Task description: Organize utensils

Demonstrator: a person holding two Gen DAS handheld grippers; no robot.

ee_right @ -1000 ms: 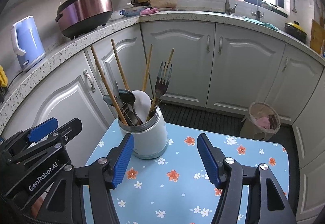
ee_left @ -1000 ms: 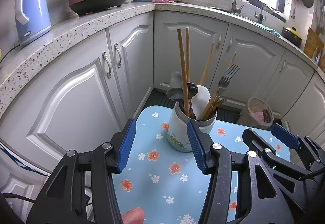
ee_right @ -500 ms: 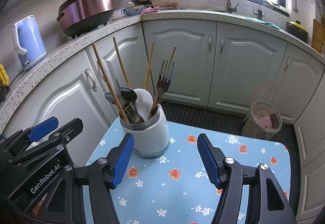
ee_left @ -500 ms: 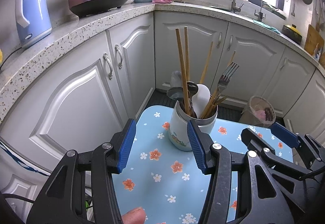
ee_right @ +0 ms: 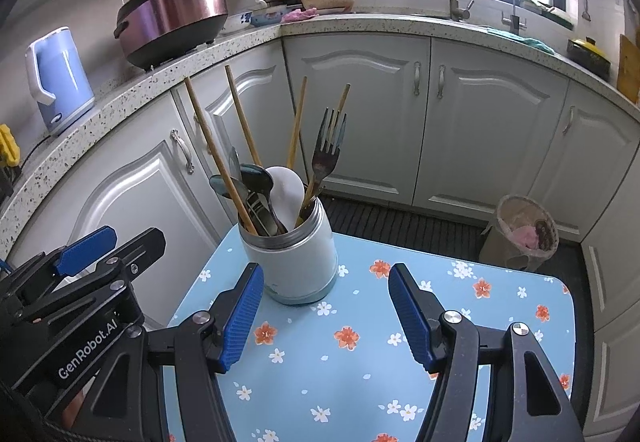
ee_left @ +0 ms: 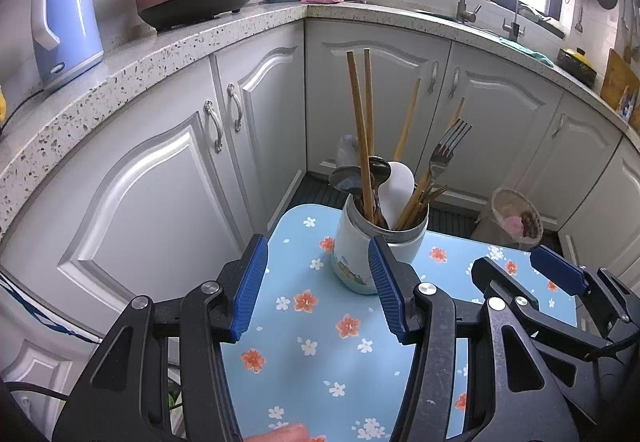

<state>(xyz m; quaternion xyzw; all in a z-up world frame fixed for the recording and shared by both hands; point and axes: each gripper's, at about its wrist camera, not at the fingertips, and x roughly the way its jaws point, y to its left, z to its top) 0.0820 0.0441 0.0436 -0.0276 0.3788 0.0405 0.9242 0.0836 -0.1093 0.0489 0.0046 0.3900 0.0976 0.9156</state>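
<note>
Utensils: chopsticks [ee_left: 360,129], a fork [ee_right: 326,157], spoons [ee_right: 256,177] and a white scoop [ee_left: 394,185] all stand bunched in one holder [ee_right: 294,266].
Left gripper [ee_left: 316,284]: jaws stand wide, nothing between the pads; the holder sits just beyond its right pad, ahead and a little right.
Right gripper [ee_right: 326,316]: also wide and empty; the holder is just past its left pad, ahead and left.
Nearer hand: neither clearly; the holder lies between the two lines of reach, close to both.
Holder place: far left part of the flowered desk [ee_right: 360,374], upright, mouth up.
Long axes: every utensil is near vertical, handles down in the holder; chopsticks lean left or far, fork tines point up.
Coming move, likely: reach forward and up to pinch one shaft above the rim.
</note>
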